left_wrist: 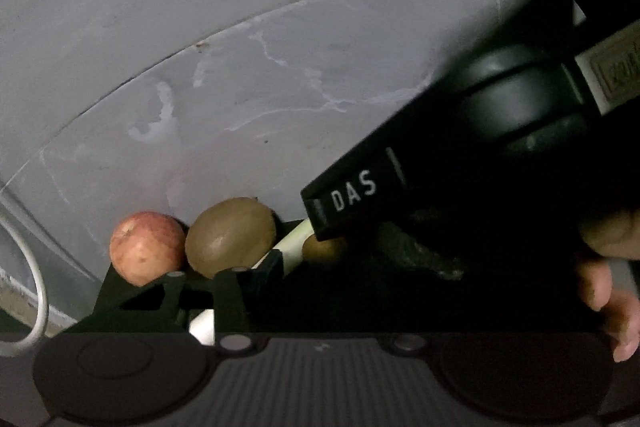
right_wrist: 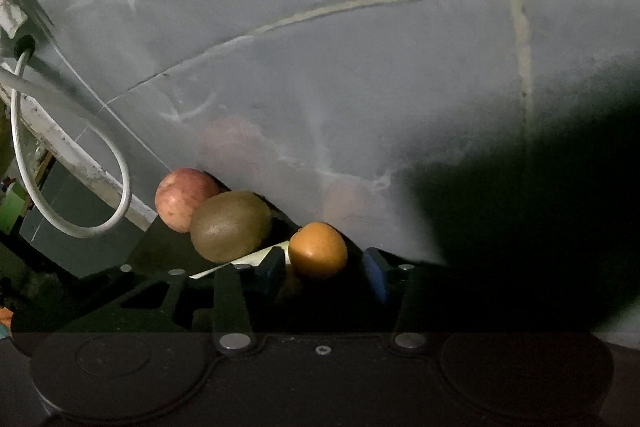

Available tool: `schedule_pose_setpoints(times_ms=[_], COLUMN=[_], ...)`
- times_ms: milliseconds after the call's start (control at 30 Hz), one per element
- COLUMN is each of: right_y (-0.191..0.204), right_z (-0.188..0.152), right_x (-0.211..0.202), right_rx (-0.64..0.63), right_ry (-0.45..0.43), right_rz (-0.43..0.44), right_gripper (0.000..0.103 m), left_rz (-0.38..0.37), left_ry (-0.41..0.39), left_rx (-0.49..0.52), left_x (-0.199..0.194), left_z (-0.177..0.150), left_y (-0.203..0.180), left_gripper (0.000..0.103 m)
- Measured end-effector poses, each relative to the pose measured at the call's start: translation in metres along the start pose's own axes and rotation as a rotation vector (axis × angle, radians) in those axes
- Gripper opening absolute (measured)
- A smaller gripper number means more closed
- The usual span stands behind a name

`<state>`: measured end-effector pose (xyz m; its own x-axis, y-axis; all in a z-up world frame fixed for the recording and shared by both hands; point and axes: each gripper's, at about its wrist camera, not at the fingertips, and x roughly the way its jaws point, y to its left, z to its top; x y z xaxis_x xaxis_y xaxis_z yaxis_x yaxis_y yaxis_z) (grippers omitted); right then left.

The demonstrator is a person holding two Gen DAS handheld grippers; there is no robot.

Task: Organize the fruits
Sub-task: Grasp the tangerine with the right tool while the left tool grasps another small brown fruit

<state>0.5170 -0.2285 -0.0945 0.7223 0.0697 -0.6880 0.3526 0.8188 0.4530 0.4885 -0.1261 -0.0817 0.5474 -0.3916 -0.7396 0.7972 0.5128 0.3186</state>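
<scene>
right claw has its jaws around the orange, can't tell if it's pinching yet, so squeeze gently and lift clear of the kiwi just left of it

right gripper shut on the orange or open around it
Open: the orange sits inside the right gripper, but a dark gap separates it from the blue pad on one side.

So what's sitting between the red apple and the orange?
A brown kiwi. It touches the apple and lies left of the orange, clearest in the right wrist view.
</scene>
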Motion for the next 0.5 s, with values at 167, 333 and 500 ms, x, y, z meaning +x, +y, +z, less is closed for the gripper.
schedule_pose_setpoints(times_ms=[167, 333, 500], right_y=[-0.004, -0.008, -0.014], right_z=[0.0, -0.001, -0.005], right_x=[0.002, 0.001, -0.004], right_rx=[0.016, 0.021, 0.017], right_ry=[0.009, 0.01, 0.008], right_rz=[0.016, 0.031, 0.043], right_gripper=[0.044, 0.035, 0.035], left_rz=[-0.01, -0.014, -0.025], left_ry=[-0.002, -0.004, 0.011], left_rx=[-0.013, -0.028, -0.06], left_x=[0.007, 0.011, 0.013], left_z=[0.004, 0.005, 0.007], left_y=[0.005, 0.01, 0.018], left_gripper=[0.042, 0.032, 0.031])
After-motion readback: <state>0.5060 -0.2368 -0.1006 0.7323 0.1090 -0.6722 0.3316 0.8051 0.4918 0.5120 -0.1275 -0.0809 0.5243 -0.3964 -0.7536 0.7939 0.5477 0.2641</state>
